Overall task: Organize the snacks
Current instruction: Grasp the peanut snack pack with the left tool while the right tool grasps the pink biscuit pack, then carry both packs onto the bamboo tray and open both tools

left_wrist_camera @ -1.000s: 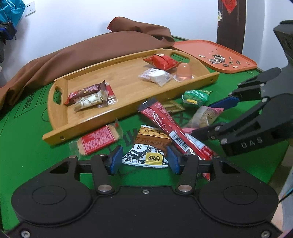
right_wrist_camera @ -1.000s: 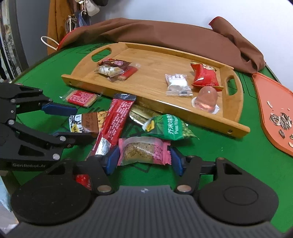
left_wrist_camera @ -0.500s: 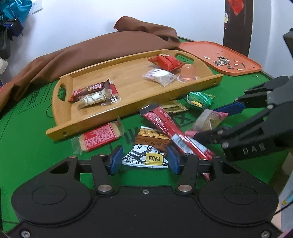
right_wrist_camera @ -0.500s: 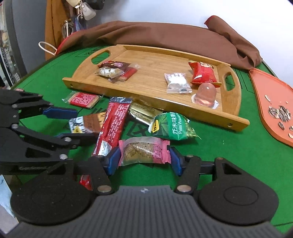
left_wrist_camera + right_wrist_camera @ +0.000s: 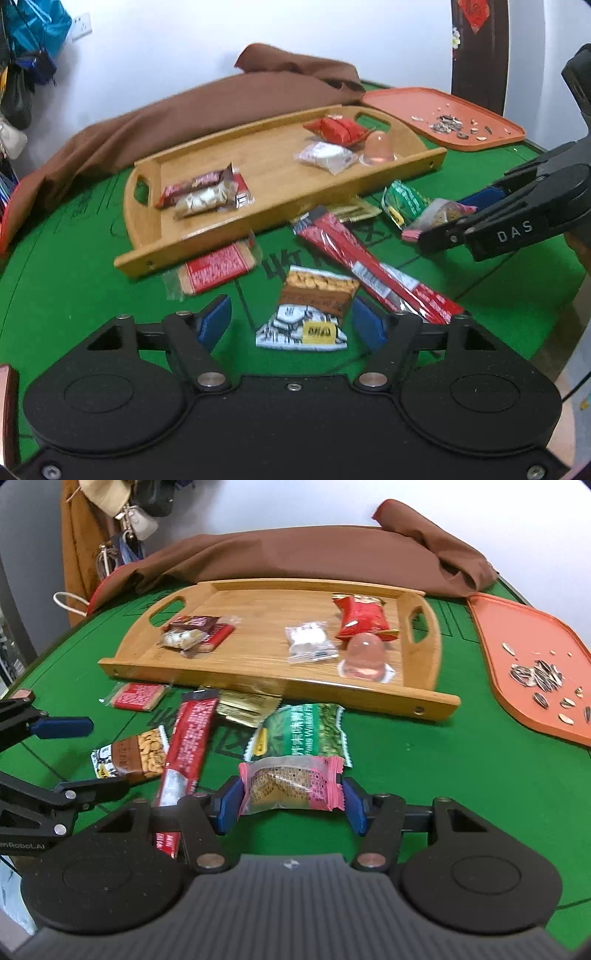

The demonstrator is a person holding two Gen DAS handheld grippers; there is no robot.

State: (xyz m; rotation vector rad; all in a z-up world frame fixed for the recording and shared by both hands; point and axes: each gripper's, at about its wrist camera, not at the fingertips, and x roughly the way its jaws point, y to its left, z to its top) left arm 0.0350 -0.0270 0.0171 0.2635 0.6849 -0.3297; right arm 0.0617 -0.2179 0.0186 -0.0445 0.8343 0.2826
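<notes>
Two tongs, two snacks on our green counter (image 5: pixel 74 266).
Our left tongs (image 5: pixel 291 321) had just been spreading, pads clear of the peanut packet (image 5: pixel 310 306) lying between them on the felt; the long red bar (image 5: pixel 369 266) lay just beside it. Our right tongs (image 5: pixel 291 801) pinched the pink-edged pastry (image 5: pixel 291 782) by both ends, in front of the wooden tray (image 5: pixel 258 686) and the green pea bag (image 5: pixel 299 731).

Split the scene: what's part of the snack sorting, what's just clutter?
Job:
wooden tray
pink packet, clamped in right gripper
peanut packet, loose between the pads of the left gripper, which have just opened
red stick pack
green pea packet

Clutter:
brown cloth
orange tray with sunflower seeds
</notes>
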